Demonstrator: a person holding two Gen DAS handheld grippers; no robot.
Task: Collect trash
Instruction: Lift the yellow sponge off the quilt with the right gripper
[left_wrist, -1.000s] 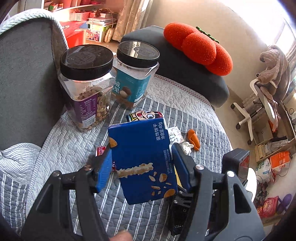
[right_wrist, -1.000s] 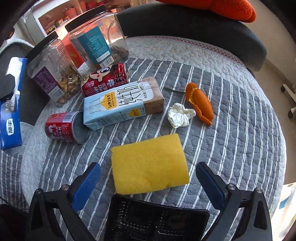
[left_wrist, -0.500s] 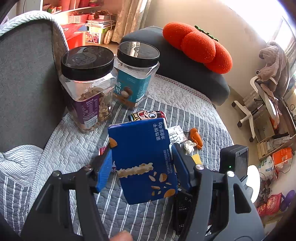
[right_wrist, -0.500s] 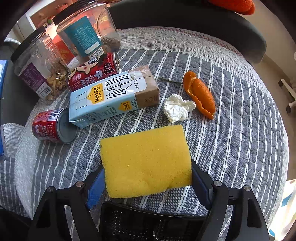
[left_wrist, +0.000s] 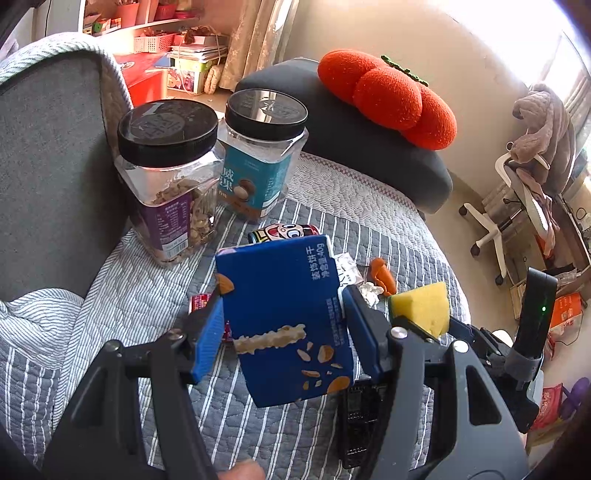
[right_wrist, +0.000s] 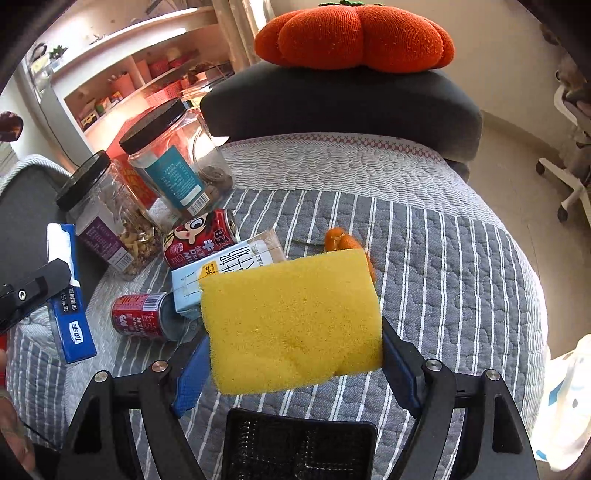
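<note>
Beyond both tongs: two jars (right_wrist: 173, 166), two red cans (right_wrist: 201, 238). Left tongs (left_wrist: 284, 328), angled downward, clamp one blue box (left_wrist: 284, 317); right tongs (right_wrist: 291, 354) clamp one yellow sponge (right_wrist: 291, 321).

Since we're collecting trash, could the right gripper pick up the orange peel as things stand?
Probably not: the right gripper is already shut on the yellow sponge, so it cannot take the orange peel on the quilt beyond.

Each wrist camera sits close behind its own fingers (left_wrist: 210, 332), looking steeply down along them. Both views share, beyond the fingertips, the striped quilt (right_wrist: 443, 258), two nut jars (left_wrist: 166, 177) and pumpkin cushion (right_wrist: 354, 37).
</note>
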